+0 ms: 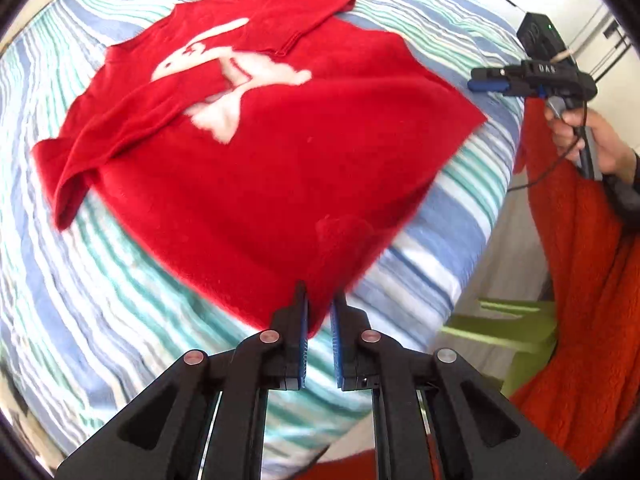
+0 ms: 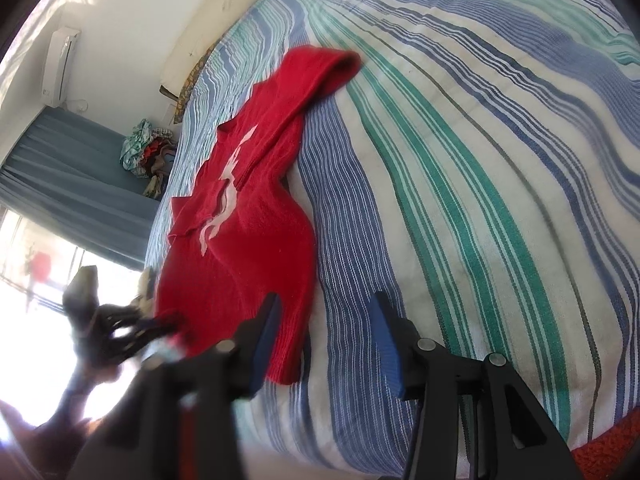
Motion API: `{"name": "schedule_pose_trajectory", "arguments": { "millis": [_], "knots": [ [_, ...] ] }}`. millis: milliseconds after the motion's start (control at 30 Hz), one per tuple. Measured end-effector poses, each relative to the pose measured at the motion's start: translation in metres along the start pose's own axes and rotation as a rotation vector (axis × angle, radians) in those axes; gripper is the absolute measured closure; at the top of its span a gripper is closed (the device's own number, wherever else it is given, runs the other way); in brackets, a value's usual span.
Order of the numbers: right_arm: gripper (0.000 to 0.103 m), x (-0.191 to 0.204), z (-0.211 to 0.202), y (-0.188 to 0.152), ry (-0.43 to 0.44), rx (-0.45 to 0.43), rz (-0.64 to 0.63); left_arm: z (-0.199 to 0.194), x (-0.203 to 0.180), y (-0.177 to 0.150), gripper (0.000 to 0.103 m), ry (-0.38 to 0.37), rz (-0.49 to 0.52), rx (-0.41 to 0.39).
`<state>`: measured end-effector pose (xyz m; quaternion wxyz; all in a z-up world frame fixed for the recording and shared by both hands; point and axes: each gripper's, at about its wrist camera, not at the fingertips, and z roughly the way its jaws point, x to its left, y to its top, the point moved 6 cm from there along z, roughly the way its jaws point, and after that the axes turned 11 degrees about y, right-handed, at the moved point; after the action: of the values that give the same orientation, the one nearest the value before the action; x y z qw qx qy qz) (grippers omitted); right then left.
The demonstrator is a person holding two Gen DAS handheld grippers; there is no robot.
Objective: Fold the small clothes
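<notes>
One red knitted sweater point(image 1: 256, 168) is lying on the striped bed point(image 1: 100, 288), its near hem corner lifting between the left gripper point(image 1: 319, 312) fingers, which are pinching it. Soft and light, it is likely draping. The right gripper point(image 2: 324, 340) is hovering, fingers apart and empty, beside the hem's other corner.

Left tool point(image 2: 160, 326) a motion-blurred smear at red sweater's point(image 2: 240, 240) hem.

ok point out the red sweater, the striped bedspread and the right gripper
red sweater point(image 1: 256, 184), left wrist view, plain lower body
striped bedspread point(image 2: 460, 168), right wrist view, bare stripes
right gripper point(image 2: 324, 340), right wrist view, between its fingertips
</notes>
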<state>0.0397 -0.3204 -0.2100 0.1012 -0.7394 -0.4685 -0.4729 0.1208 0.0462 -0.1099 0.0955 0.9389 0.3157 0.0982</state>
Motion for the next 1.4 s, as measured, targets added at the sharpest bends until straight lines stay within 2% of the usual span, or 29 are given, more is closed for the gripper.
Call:
{"name": "schedule_pose_trajectory", "arguments": {
  "millis": [100,133,167,200,233,300,333,400,433,500,533,567,600,633,667,700,833,967,1067,1133,1267,1400],
  "knots": [
    [0.056,-0.001,-0.007,0.001,0.006,-0.012,0.004,0.001,0.005,-0.047,0.084,0.01,-0.07,0.071],
    [0.056,-0.001,-0.008,0.002,0.01,-0.013,0.008,-0.001,0.008,-0.062,0.076,0.025,-0.126,0.063],
    [0.056,-0.001,-0.009,0.003,0.016,-0.012,0.013,-0.003,0.016,-0.069,0.059,0.023,-0.207,0.044],
    [0.056,0.0,-0.01,0.003,0.025,-0.012,0.017,-0.005,0.026,-0.078,0.048,-0.004,-0.325,0.012],
    [0.056,0.001,-0.012,0.004,0.039,-0.013,0.024,-0.007,0.035,-0.084,0.032,-0.048,-0.449,-0.025],
    [0.056,0.006,-0.018,0.005,0.078,-0.013,0.035,-0.003,0.044,-0.086,0.029,-0.137,-0.652,-0.079],
    [0.056,0.009,-0.019,0.003,0.103,-0.006,0.042,0.002,0.044,-0.085,0.029,-0.173,-0.714,-0.085],
    [0.053,0.015,-0.015,-0.002,0.158,0.033,0.055,0.016,0.036,-0.077,0.029,-0.185,-0.761,-0.071],
    [0.051,0.018,-0.01,-0.007,0.179,0.067,0.061,0.025,0.029,-0.071,0.03,-0.177,-0.756,-0.054],
    [0.051,0.021,0.006,-0.017,0.169,0.133,0.047,0.041,0.015,-0.053,0.031,-0.121,-0.742,-0.016],
    [0.051,0.024,0.016,-0.022,0.155,0.174,0.023,0.047,0.006,-0.044,0.037,-0.082,-0.735,-0.013],
    [0.051,0.026,0.028,-0.028,0.145,0.211,-0.001,0.05,0.002,-0.039,0.063,-0.071,-0.726,-0.019],
    [0.051,0.029,0.039,-0.032,0.138,0.239,-0.021,0.051,-0.001,-0.039,0.079,-0.072,-0.724,-0.017],
    [0.057,0.032,0.048,-0.033,0.125,0.252,-0.047,0.053,-0.002,-0.039,0.099,-0.077,-0.733,-0.011],
    [0.072,0.034,0.054,-0.033,0.101,0.254,-0.076,0.049,0.0,-0.04,0.1,-0.082,-0.75,-0.015],
    [0.097,0.035,0.056,-0.03,0.063,0.25,-0.097,0.044,0.003,-0.041,0.1,-0.078,-0.758,-0.023],
    [0.098,0.045,0.024,-0.014,-0.005,0.194,-0.107,0.015,0.009,-0.058,0.101,-0.037,-0.759,-0.037],
    [0.099,0.064,-0.01,-0.022,-0.049,0.222,-0.106,0.01,0.008,-0.069,0.102,0.061,-0.722,0.009],
    [0.099,0.064,0.002,-0.038,-0.128,0.297,-0.136,0.03,0.0,-0.082,0.102,0.148,-0.683,0.11],
    [0.099,0.046,0.021,-0.05,-0.202,0.345,-0.129,0.046,-0.004,-0.085,0.102,0.192,-0.661,0.145],
    [0.1,0.015,0.042,-0.055,-0.251,0.355,-0.074,0.061,-0.009,-0.084,0.101,0.278,-0.632,0.157],
    [0.1,0.008,0.048,-0.053,-0.257,0.36,-0.072,0.074,-0.022,-0.075,0.1,0.413,-0.563,0.163]
  ]
}}
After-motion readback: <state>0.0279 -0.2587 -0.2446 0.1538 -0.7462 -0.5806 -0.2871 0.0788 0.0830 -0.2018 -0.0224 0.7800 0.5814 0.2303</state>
